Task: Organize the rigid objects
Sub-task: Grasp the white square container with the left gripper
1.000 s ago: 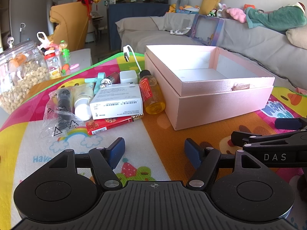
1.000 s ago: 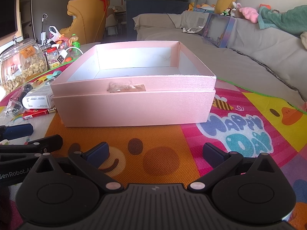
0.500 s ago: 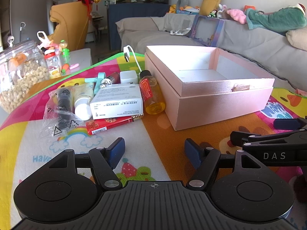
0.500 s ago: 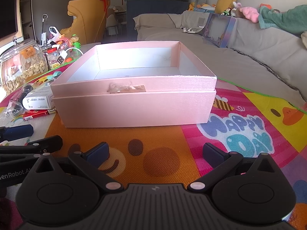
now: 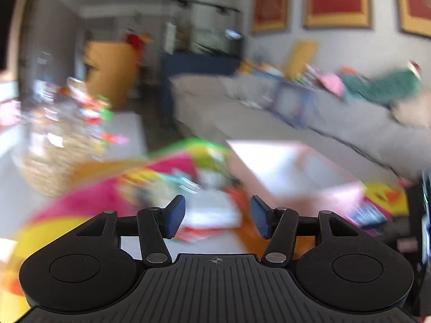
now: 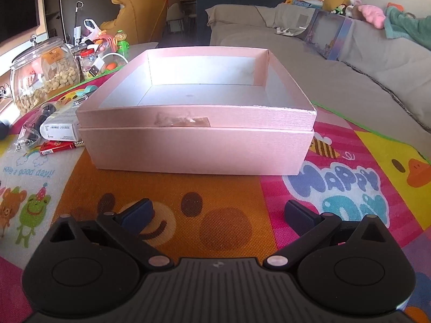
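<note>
Left gripper [image 5: 217, 216]: blue pads apart with nothing between them, jaws just now closing in part; left wrist view heavily blurred.
Right gripper [image 6: 217, 215]: spread wide and empty, low over the orange patch of the play mat [image 6: 221, 188], just in front of the pink box [image 6: 196, 145].
Pink box: open, inside bare, nothing yet put in; torn tape on the front rim.
Loose items: heaped left of the pink box, touching or just beside its left wall.
White carton [image 6: 60, 127]: on top of the heap, nearest the pink box's front left corner.
Red flat pack [image 6: 58, 146]: under the white carton, just left of the pink box.
Black item in clear bag [image 6: 33, 126]: farther left of the pink box.
Peanut jar [image 6: 44, 74]: well left of and behind the pink box, probably not part of the sorting.
Step in hand: judged the very start, a first reach toward the heap.
Next move: steady over one item, likely the white carton, straddle its narrow sides, close, lift clear of the pink box's wall, set down inside.
</note>
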Available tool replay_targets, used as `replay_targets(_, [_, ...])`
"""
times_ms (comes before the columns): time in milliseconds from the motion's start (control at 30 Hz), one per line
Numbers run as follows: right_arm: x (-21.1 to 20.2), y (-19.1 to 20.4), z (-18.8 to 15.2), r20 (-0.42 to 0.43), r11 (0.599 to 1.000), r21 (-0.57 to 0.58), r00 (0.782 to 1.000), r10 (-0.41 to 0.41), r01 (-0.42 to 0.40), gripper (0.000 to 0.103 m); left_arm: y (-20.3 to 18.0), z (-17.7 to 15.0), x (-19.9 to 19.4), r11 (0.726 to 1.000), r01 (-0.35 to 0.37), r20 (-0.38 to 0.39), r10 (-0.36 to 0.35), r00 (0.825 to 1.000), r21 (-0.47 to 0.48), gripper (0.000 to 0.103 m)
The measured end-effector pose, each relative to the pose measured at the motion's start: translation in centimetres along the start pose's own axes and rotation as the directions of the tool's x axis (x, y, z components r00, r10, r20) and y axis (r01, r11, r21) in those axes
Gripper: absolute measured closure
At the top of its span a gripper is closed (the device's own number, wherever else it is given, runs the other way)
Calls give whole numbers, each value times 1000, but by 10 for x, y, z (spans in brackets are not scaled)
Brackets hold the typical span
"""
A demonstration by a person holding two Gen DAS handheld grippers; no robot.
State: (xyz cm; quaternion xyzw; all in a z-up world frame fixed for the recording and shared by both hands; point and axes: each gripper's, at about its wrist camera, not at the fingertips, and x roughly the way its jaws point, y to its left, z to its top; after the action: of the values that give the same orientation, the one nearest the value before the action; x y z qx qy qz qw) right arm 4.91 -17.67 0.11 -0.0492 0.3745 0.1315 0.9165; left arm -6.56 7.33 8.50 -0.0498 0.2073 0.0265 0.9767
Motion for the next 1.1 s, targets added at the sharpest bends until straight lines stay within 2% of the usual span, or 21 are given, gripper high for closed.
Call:
replay_targets(100, [0, 0, 1, -1, 1000, -6, 1000, 6, -6, 0, 45, 7, -6, 992, -60, -129, 45, 991, -108, 46])
replay_targets(200, [-1, 0, 1, -1, 1000, -21, 1000, 11, -11, 0, 59, -8, -12, 987, -23, -202, -9, 979, -158, 46])
replay_targets(300, [-3, 0, 0, -1, 998, -43, 999, 43, -43, 0, 42, -29, -18, 990, 86, -261, -113, 959, -115, 45])
replay_targets(367, [-6, 2, -2, 1, 994, -73, 997, 76, -76, 3, 26, -37, -23, 991, 128, -287, -132, 949, -34, 45])
replay_targets(467, [-10, 8, -5, 12, 986, -125, 994, 112, -110, 6, 1, -46, -23, 989, 109, -295, -75, 952, 100, 45])
replay_targets(533, [-12, 12, -6, 25, 982, -154, 993, 118, -113, 8, -5, -51, -18, 987, 102, -305, -59, 951, 128, 45])
replay_targets(600, [-14, 15, -8, 37, 980, -170, 993, 108, -101, 8, -7, -57, -11, 988, 105, -321, -63, 945, 114, 45])
replay_targets(700, [-15, 16, -9, 40, 981, -169, 994, 106, -98, 8, -3, -64, -5, 993, 78, -320, -44, 946, 94, 45])
replay_targets(833, [-12, 12, -7, 30, 982, -148, 992, 119, -114, 8, 8, -68, 5, 997, 79, -319, -70, 945, 17, 48])
replay_targets(900, [-13, 13, -7, 36, 982, -153, 992, 120, -114, 12, 9, -70, 7, 996, 84, -318, -75, 945, 15, 51])
replay_targets(967, [-18, 17, -10, 61, 975, -188, 989, 134, -120, 13, 9, -73, 7, 996, 90, -309, -80, 948, 19, 51])
replay_targets(1033, [-23, 24, -13, 88, 964, -236, 986, 144, -120, 14, 11, -75, 9, 995, 95, -326, -91, 941, -4, 51])
replay_targets(1100, [-26, 31, -15, 99, 952, -282, 983, 157, -123, 16, 9, -77, 7, 996, 89, -313, -84, 946, 1, 51])
